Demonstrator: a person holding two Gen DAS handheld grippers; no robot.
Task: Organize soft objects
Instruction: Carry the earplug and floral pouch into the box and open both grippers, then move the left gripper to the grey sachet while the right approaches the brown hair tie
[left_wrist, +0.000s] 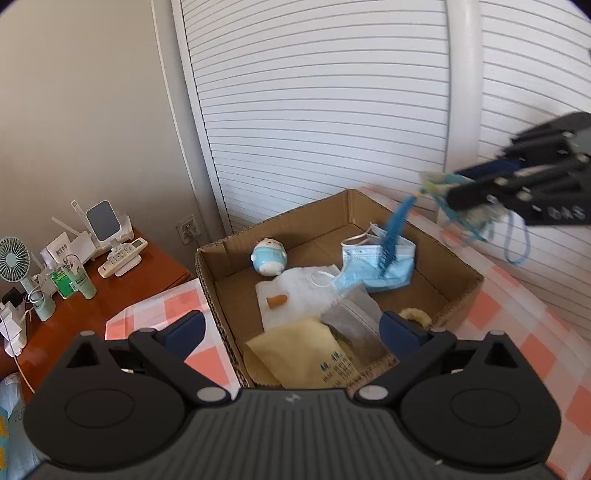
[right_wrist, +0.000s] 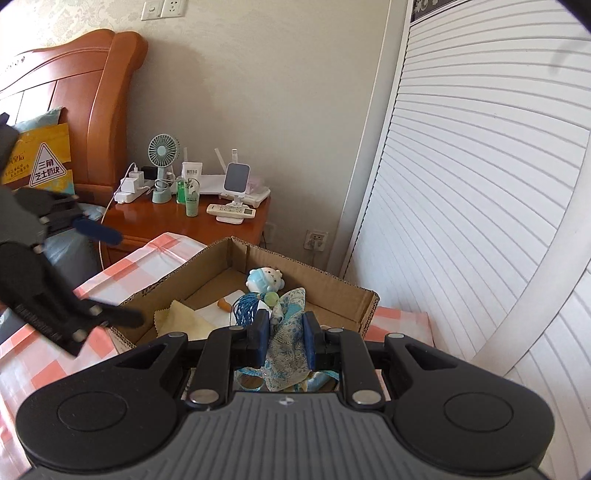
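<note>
Your left gripper (left_wrist: 291, 328) hangs over the near edge of the cardboard box (left_wrist: 461, 291) with its jaws spread wide and nothing between the blue pads; no earlier view is there to compare. The box is plain brown corrugated card, its flaps open, sitting on a table covered in a pink-and-white checked cloth (left_wrist: 517, 321). Inside, a pleated light-blue face mask (left_wrist: 380, 266) lies crumpled toward the far right corner, its white ear loops loose, with a blue bristly strip (left_wrist: 393, 236) blurred above it. A round, glossy blue-and-white plush figure (left_wrist: 269, 256) sits near the far left wall of the box, a flat white pad (left_wrist: 295, 291) lies in the middle with a small orange stub on it, and a soft yellow cloth (left_wrist: 295, 354) with printed characters is folded at the near end beside a clear plastic bag (left_wrist: 351, 317). Your right gripper (right_wrist: 284, 334) has its jaws clamped on a thin, patterned blue-and-white fabric (right_wrist: 286, 347), which bunches and drapes between the pads; a coil of blue cord (right_wrist: 245, 310) and a pale green bead hang with it, just above the near side of the box. A polished wooden nightstand (right_wrist: 207, 225) stands beyond, against slatted white doors (right_wrist: 480, 184)
</note>
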